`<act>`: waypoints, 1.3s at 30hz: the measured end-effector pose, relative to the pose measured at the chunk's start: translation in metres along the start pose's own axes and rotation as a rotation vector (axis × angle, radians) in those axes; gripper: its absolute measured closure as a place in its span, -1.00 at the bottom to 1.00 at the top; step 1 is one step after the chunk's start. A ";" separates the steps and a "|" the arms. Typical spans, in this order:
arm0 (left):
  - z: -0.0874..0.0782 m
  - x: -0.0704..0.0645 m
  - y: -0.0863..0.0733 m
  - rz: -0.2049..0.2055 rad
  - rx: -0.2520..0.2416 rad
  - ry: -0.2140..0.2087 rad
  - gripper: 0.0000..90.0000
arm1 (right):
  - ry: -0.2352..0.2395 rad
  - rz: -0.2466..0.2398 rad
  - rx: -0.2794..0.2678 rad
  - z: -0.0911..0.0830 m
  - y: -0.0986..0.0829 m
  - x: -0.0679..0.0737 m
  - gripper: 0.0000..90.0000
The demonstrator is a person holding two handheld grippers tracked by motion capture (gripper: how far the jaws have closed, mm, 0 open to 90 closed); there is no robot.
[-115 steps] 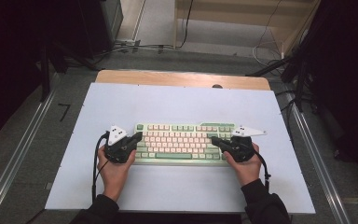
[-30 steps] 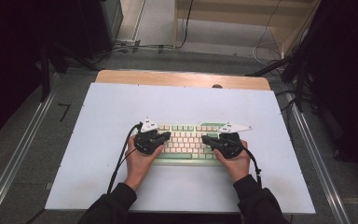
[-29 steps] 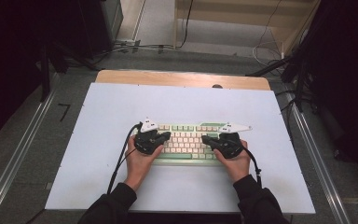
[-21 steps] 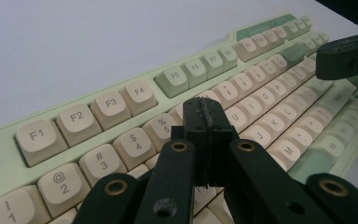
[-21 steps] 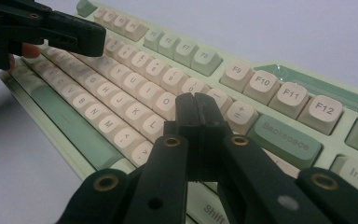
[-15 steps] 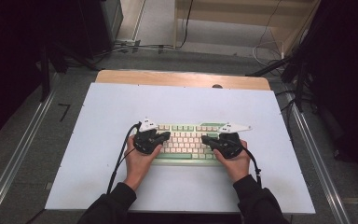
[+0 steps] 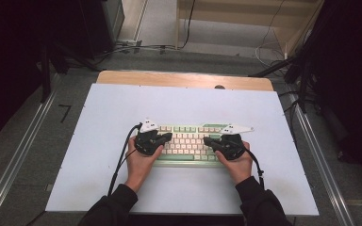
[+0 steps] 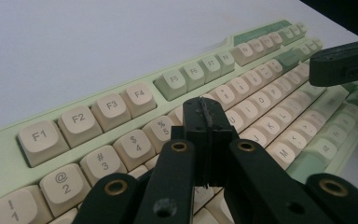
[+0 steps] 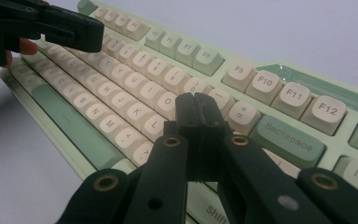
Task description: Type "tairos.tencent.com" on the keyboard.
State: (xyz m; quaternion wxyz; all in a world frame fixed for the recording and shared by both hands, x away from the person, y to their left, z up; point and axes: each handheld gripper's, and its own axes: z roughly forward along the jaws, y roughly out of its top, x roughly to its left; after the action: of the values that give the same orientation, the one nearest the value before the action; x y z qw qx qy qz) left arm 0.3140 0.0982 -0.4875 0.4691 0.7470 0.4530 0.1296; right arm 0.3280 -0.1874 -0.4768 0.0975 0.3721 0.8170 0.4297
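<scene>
A pale green mechanical keyboard with cream keycaps (image 7: pixel 188 143) lies across the near middle of the white table top (image 7: pixel 99 122). Both tools hover over it: the left gripper (image 8: pixel 205 116) above the number row around 5 and 6, the right gripper (image 9: pixel 198 114) above the O and P area. Each has its jaws pressed together, holding nothing (closed tips make good pokers). The step in hand looks like typing; next comes a short, straight dip onto a single key.

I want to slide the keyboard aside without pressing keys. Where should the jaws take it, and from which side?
Take the keyboard by its two short ends, one gripper from the left, one from the right. It lies flat on the table, keys covering its top, so probably only the thin green edge offers a key-free hold.
</scene>
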 end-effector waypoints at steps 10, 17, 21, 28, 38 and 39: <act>0.002 0.000 -0.001 -0.004 0.010 -0.004 1.00 | 0.001 -0.003 0.002 0.001 0.000 0.000 0.96; 0.006 -0.001 -0.002 0.016 0.030 0.016 1.00 | 0.000 -0.006 0.003 0.001 0.000 0.001 0.96; 0.006 -0.001 -0.003 0.016 0.029 0.021 1.00 | 0.000 -0.005 0.003 0.001 0.000 0.001 0.96; 0.009 0.001 -0.003 0.011 0.034 0.023 1.00 | 0.000 -0.003 0.004 0.002 0.000 0.001 0.96; 0.010 0.000 -0.002 0.014 0.042 0.021 1.00 | -0.001 -0.006 0.009 0.001 0.000 0.002 0.96; 0.010 0.000 -0.002 0.014 0.044 0.021 1.00 | -0.002 -0.006 0.008 0.001 0.000 0.002 0.96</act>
State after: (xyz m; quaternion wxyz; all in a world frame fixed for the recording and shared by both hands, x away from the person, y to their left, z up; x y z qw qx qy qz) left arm 0.3193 0.0926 -0.4949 0.4465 0.7590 0.4553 0.1309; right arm 0.3273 -0.1853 -0.4776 0.0980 0.3706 0.8197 0.4256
